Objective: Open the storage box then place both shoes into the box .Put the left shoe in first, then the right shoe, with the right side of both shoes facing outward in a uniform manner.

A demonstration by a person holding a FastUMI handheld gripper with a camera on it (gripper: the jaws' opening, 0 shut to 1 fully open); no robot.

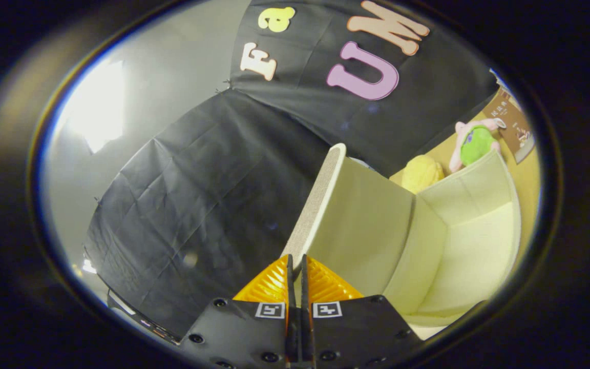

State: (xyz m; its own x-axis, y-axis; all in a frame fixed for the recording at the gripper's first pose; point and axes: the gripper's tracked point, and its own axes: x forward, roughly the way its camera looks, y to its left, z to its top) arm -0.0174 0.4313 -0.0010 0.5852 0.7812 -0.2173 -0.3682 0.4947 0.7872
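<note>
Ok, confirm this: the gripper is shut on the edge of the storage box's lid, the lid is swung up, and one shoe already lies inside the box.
One thing is wrong: no shoe lies inside. The gripper view shows the storage box with bare cream walls and floor. The rest holds: the gripper has its fingers closed on the edge of the lid, which is swung up. A yellow plush toy and a green and pink one sit beyond the box.
</note>
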